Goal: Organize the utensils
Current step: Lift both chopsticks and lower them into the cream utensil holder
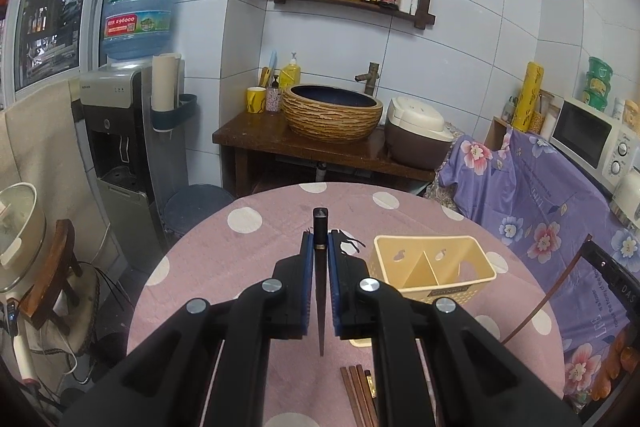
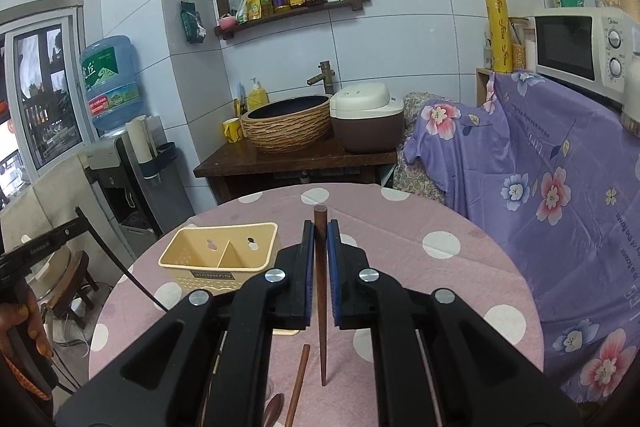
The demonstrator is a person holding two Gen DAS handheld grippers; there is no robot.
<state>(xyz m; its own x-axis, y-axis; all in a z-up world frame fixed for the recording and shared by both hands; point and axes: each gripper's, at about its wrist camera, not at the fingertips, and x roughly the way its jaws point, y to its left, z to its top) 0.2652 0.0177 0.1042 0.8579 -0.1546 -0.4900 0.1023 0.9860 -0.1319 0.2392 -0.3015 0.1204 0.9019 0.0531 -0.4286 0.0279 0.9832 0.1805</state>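
My left gripper (image 1: 320, 241) is shut on a dark black chopstick (image 1: 320, 291) and holds it above the pink dotted table, its thick end pointing away. My right gripper (image 2: 320, 231) is shut on a brown wooden chopstick (image 2: 321, 291), held the same way. A cream two-compartment utensil holder (image 1: 434, 267) stands on the table, right of the left gripper; in the right wrist view the holder (image 2: 218, 255) is left of the right gripper. Several brown chopsticks (image 1: 358, 397) lie on the cloth below the left gripper. Another brown chopstick (image 2: 298, 383) and a wooden spoon (image 2: 272, 409) lie below the right gripper.
The round table (image 1: 256, 227) has a pink cloth with white dots. Beyond it stand a wooden counter with a woven basin (image 1: 332, 117) and rice cooker (image 1: 418, 135). A water dispenser (image 1: 120, 147) stands left. A purple floral cover (image 2: 540, 187) and microwave (image 2: 576, 45) are right.
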